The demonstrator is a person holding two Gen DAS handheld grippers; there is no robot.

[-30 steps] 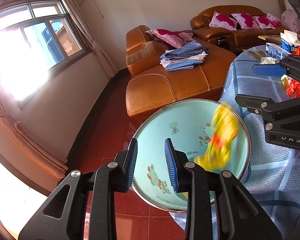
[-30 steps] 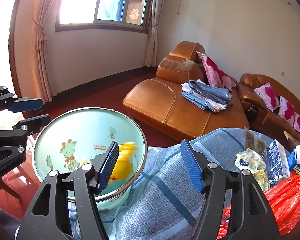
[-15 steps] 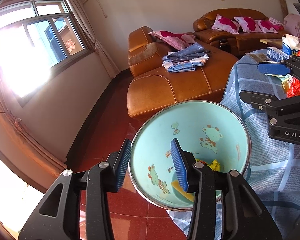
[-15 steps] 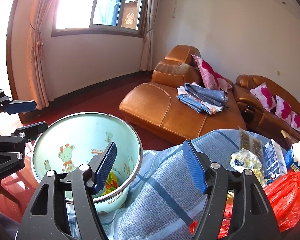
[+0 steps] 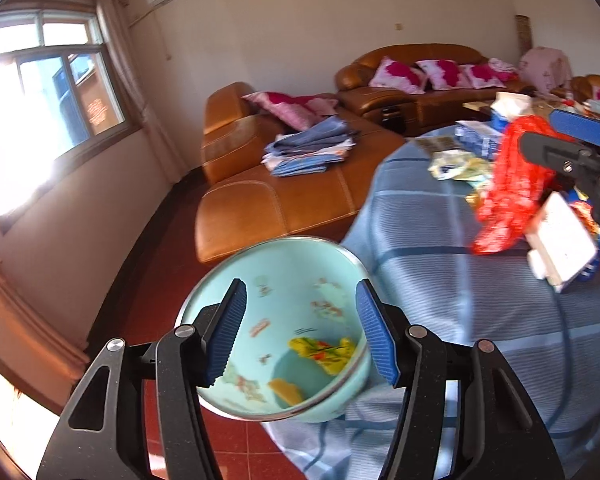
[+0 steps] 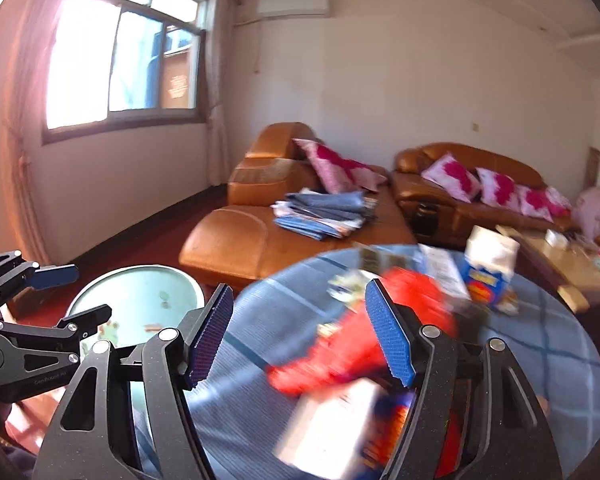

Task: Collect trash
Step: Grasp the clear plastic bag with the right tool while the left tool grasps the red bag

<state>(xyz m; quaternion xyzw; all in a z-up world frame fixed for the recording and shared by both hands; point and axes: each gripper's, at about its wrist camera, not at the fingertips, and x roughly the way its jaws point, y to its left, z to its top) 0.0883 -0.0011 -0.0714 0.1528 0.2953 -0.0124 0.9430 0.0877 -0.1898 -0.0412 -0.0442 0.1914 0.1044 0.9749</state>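
1. Since the earlier frames the left tool [image 5: 300, 332] has been spread from a narrow gap to a wide one, and the right tool [image 6: 300, 332] has been swung away from the bin toward the litter on the desk; the yellow wrapper, seen blurred in mid-air before, is now settled inside the bin
2. The left tool is held with its blue pads wide apart and nothing between them; through the gap the pale blue bin [image 5: 204, 308] is seen from above, its rim just beside the desk edge
3. At the bottom of the bin the yellow wrapper [image 5: 324, 354] is seen, with a smaller yellow scrap [image 5: 286, 390] beside it
4. The right tool is likewise spread open and clamps nothing; it is held above the desk [image 6: 540, 360], which is covered with a blue checked cloth
5. Between and beyond its pads a red plastic bag [image 6: 352, 352] is seen, blurred, lying on the cloth; a white-faced box [image 6: 332, 424] lies just in front of it, nearer the camera
6. Farther back on the desk a crumpled pale wrapper [image 5: 456, 164], a blue carton [image 5: 476, 138] and a tissue pack [image 6: 490, 264] are seen
7. Behind the desk a tan leather sofa [image 5: 284, 196] is seen with folded blue cloths [image 5: 308, 152] on it
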